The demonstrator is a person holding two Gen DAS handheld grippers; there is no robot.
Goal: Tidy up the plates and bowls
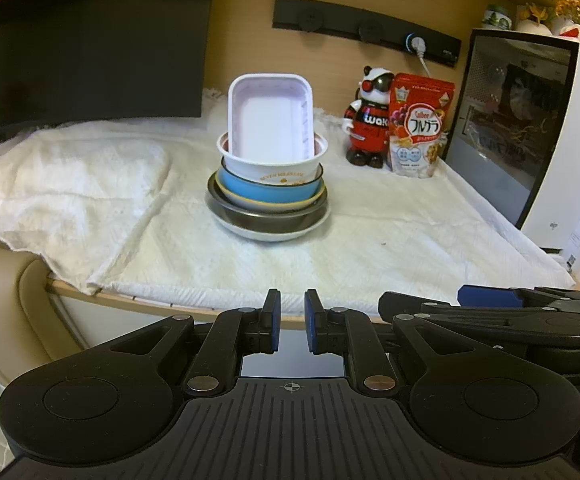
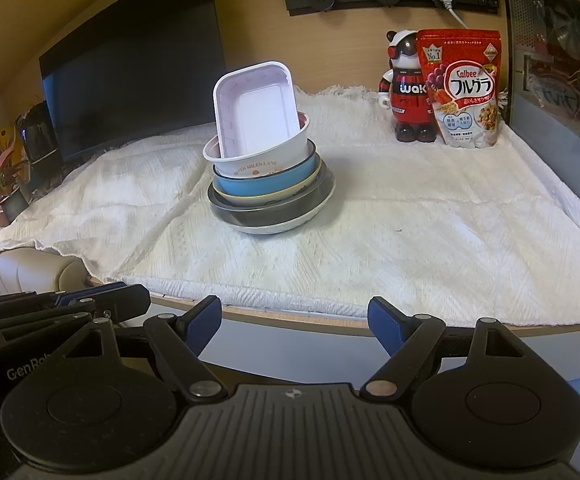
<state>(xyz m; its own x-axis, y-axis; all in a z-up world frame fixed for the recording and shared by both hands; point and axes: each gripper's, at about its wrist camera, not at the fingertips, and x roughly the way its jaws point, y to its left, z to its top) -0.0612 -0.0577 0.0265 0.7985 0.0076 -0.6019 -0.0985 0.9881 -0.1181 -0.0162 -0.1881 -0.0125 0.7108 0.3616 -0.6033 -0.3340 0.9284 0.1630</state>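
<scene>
A stack of dishes stands mid-table on a white cloth. From the bottom: a white plate, a dark metal pan, a yellow dish, a blue bowl, a white bowl. A white rectangular tray stands tilted on edge in the white bowl. The stack also shows in the right wrist view, with the tray leaning. My left gripper is nearly shut and empty, off the table's front edge. My right gripper is open and empty, also in front of the edge.
A dark monitor stands at the back left. A red robot figurine and a red cereal bag stand at the back right beside a glass-sided computer case. A power strip is on the wall.
</scene>
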